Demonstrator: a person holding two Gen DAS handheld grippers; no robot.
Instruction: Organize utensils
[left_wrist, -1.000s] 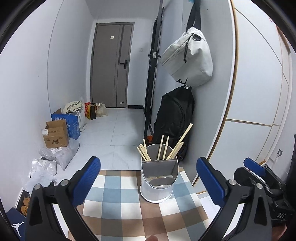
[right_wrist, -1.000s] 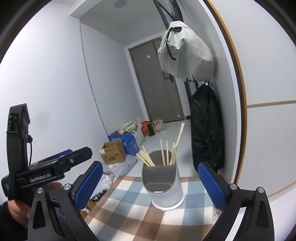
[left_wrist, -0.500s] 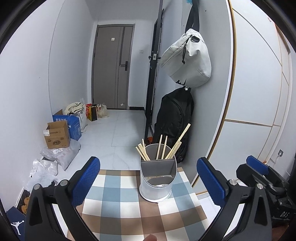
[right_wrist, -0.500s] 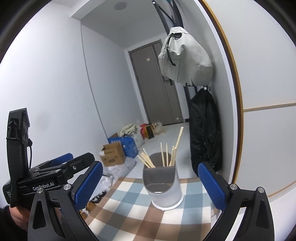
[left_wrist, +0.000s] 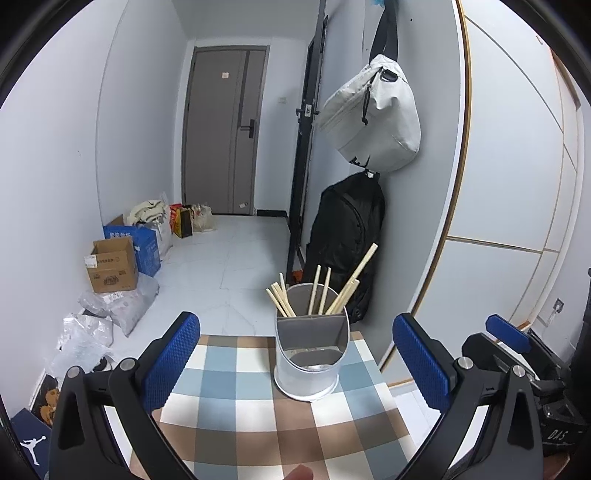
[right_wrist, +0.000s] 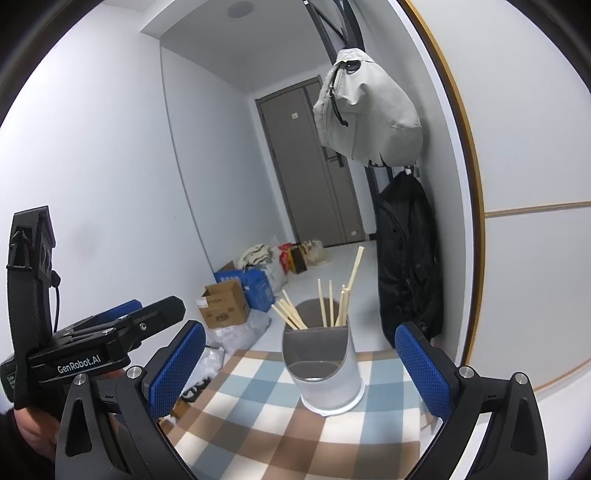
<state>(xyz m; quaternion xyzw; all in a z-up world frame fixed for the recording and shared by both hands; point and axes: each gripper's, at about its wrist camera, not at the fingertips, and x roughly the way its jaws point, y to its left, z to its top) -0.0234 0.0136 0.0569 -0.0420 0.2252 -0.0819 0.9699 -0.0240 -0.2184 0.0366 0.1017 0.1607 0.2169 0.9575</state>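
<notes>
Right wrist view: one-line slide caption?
Open right gripper faces a white utensil holder with chopsticks in its rear compartment, on a checked cloth.

"GenRobot.AI" stands in white on the left gripper (right_wrist: 122, 314), lower left of the right wrist view. "DAS" marks the right gripper (left_wrist: 517, 343), lower right of the left wrist view.

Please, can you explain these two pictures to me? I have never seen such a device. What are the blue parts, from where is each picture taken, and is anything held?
A person holds two hand tools, each with a camera looking forward along its fingers. The left gripper and the right gripper both stand open and hold nothing; the blue parts are their pads. Each gripper also shows at the edge of the other's picture. Ahead, on a checked cloth, stands a white holder with wooden chopsticks in its rear compartment; the front compartment looks empty.
</notes>
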